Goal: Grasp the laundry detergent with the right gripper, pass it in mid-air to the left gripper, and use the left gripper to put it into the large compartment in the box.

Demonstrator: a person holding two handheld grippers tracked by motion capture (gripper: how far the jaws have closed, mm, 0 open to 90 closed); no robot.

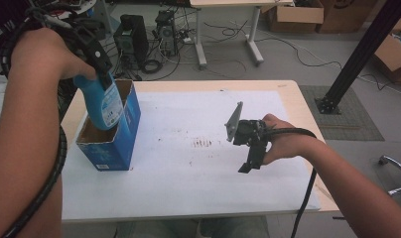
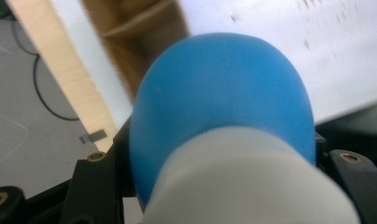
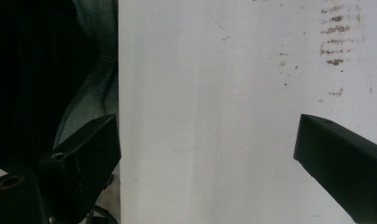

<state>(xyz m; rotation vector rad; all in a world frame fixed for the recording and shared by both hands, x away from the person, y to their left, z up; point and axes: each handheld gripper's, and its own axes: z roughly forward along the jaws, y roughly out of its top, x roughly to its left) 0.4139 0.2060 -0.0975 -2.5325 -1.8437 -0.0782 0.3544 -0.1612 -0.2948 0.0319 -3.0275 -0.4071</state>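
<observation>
1. The table has a pale wood top under a smooth white sheet marked with small brown stains.
2. The right gripper hovers low over the sheet, its jaws spread with nothing between them.
3. The left gripper has its jaws pinching a glossy, rounded blue bottle near its pale cap end, the body lowered into an open blue cardboard box at the table's left edge.
4. Beyond, grey floor carries cables, computer towers and brown cartons.
</observation>
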